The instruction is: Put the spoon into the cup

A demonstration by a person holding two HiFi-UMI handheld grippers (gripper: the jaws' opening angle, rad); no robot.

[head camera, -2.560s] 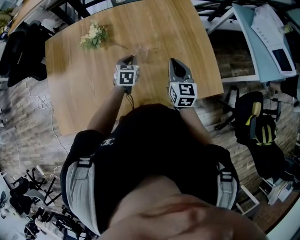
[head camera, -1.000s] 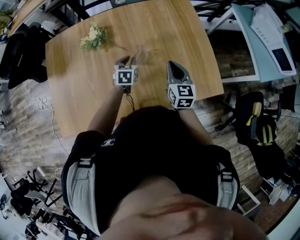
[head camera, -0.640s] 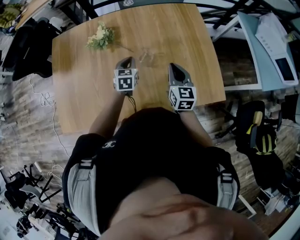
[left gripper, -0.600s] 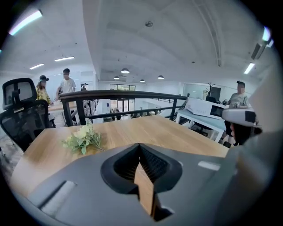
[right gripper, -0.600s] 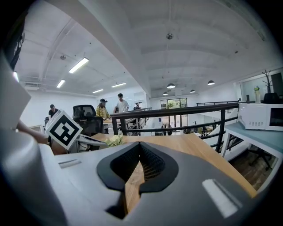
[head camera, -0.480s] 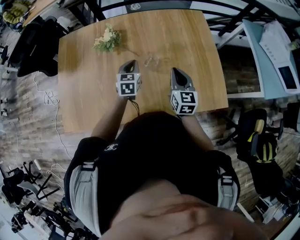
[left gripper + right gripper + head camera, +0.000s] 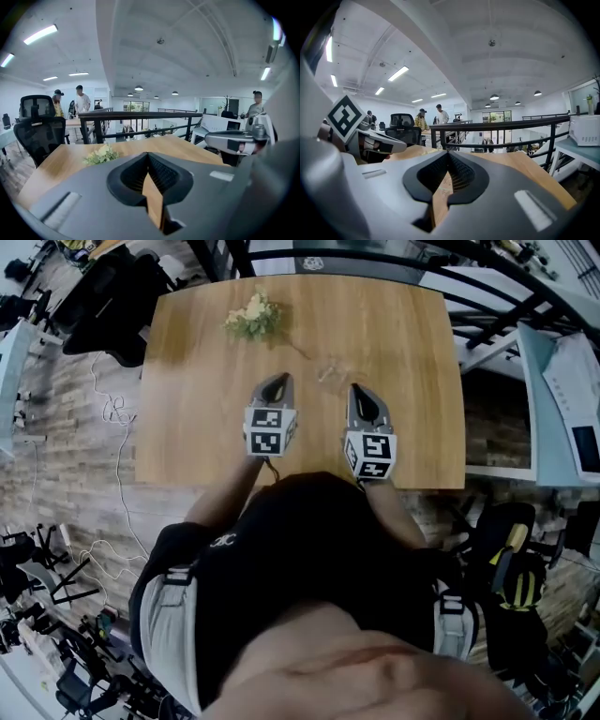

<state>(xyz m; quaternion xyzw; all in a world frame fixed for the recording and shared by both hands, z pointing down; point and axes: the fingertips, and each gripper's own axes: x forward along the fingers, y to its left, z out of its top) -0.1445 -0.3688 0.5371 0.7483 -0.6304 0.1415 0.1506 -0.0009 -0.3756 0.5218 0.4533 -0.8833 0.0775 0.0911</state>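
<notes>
A person in a black shirt [image 7: 300, 549] holds two grey plastic tongs over a pale, wood-grain counter [image 7: 197, 399]. The left tongs [image 7: 280, 381] and right tongs [image 7: 359, 390] each carry a black-and-white marker cube [image 7: 270, 430]. Both are closed: their ribbed black pads [image 7: 164, 174] meet at the tips with nothing between them. Just beyond, between the two, sits a small clear glass cup [image 7: 331, 370]. The spoon is too faint to make out. Farther off lies a bunch of cream flowers with green leaves [image 7: 251, 316].
</notes>
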